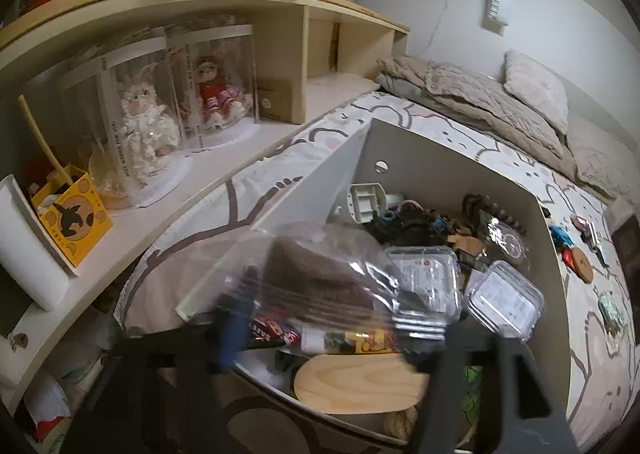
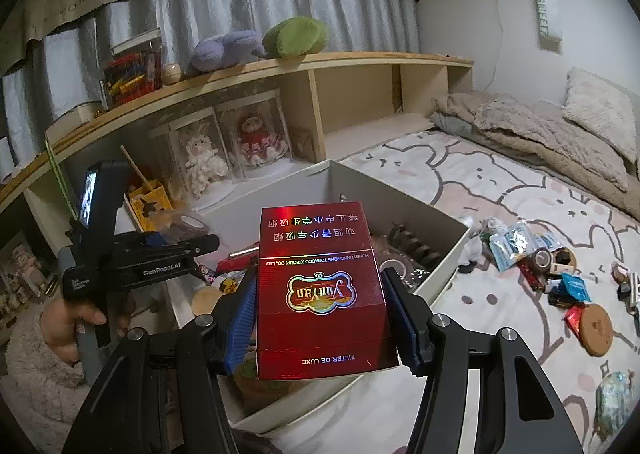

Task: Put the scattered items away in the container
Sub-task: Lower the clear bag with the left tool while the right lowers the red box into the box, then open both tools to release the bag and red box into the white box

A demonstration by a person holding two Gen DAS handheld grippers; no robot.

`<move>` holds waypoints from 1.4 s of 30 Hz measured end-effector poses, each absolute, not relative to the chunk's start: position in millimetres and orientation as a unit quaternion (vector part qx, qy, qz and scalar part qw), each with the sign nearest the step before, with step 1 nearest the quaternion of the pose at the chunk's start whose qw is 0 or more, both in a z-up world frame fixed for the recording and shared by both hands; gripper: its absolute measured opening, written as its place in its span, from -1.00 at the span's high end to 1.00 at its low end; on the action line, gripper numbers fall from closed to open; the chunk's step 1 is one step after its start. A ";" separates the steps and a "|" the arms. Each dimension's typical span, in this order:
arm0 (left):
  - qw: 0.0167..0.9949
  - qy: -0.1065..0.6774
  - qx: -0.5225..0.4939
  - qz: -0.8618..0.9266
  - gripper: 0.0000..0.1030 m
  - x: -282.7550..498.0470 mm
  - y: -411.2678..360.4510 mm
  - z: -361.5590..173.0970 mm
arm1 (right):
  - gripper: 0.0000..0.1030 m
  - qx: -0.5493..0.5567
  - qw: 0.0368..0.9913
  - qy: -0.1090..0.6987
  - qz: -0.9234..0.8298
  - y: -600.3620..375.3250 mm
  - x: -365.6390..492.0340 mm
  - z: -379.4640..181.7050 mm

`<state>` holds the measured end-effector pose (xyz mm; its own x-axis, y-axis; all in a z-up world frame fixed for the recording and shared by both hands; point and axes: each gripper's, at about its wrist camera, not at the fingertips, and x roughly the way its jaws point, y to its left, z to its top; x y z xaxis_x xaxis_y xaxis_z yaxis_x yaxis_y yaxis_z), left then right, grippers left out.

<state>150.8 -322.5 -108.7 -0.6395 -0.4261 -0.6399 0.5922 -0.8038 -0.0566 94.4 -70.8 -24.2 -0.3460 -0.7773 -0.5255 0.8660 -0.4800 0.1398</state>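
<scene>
Cigarettes: my right hand-held gripper (image 2: 320, 318) clamped the red Yunyan pack (image 2: 322, 294) above the box (image 2: 440, 254) for dropping; my left hand-held gripper (image 1: 332, 338), jaws apart, released the bagged brown item (image 1: 320, 274) there.

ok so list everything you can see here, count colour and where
container: one, white open box, on the bed
cigarette pack: one, red, clamped in the right gripper above the container
clear bag: one, brown contents, between the left gripper's jaws over the container
clear lidded tubs: two, inside the container
wooden disc: one, pale, inside the container
scattered items: a pile, mixed colours, on the bedsheet right of the container
cork coaster: one, brown, on the bedsheet
boxed dolls: two, white and red, on the shelf
left gripper: black, open
right gripper: black, blue pads
hand: one, holding the left gripper
</scene>
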 end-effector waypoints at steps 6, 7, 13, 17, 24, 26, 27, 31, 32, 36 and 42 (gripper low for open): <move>0.287 0.131 0.307 -0.898 -0.55 156.2 -321.5 -103.3 | -0.16 0.284 0.513 0.087 -0.805 -86.8 97.7 -32.1; 0.286 0.131 0.305 -0.899 -0.55 157.1 -321.5 -102.0 | -0.16 0.286 0.515 0.088 -0.803 -90.2 98.5 -33.2; 0.285 0.131 0.289 -0.905 -0.63 164.2 -322.3 -94.1 | -0.16 0.296 0.529 0.101 -0.789 -110.8 105.7 -41.6; 0.285 0.131 0.280 -0.907 -0.63 169.1 -323.1 -89.5 | -0.16 0.306 0.538 0.111 -0.778 -125.7 111.0 -48.0; 0.286 0.138 0.264 -0.911 -0.63 179.3 -327.3 -83.6 | -0.16 0.324 0.545 0.142 -0.760 -153.1 118.0 -62.9; 0.287 0.138 0.261 -0.911 -0.63 181.9 -327.7 -82.0 | -0.16 0.326 0.546 0.153 -0.757 -159.9 118.9 -66.8; 0.288 0.138 0.259 -0.912 -0.63 183.2 -328.3 -81.6 | -0.16 0.328 0.545 0.157 -0.755 -163.0 118.7 -68.5; 0.289 0.139 0.257 -0.912 -0.63 187.1 -332.1 -80.7 | -0.16 0.336 0.546 0.163 -0.750 -171.6 116.9 -73.4; 0.290 0.140 0.257 -0.911 -0.63 187.8 -333.2 -81.1 | -0.16 0.338 0.547 0.164 -0.748 -173.3 116.6 -74.1; 0.290 0.143 0.259 -0.910 -0.63 189.9 -335.3 -83.3 | -0.16 0.341 0.556 0.175 -0.738 -184.9 117.9 -75.8; 0.290 0.141 0.262 -0.910 -0.63 191.8 -336.3 -83.4 | -0.16 0.344 0.576 0.212 -0.711 -194.2 125.7 -80.5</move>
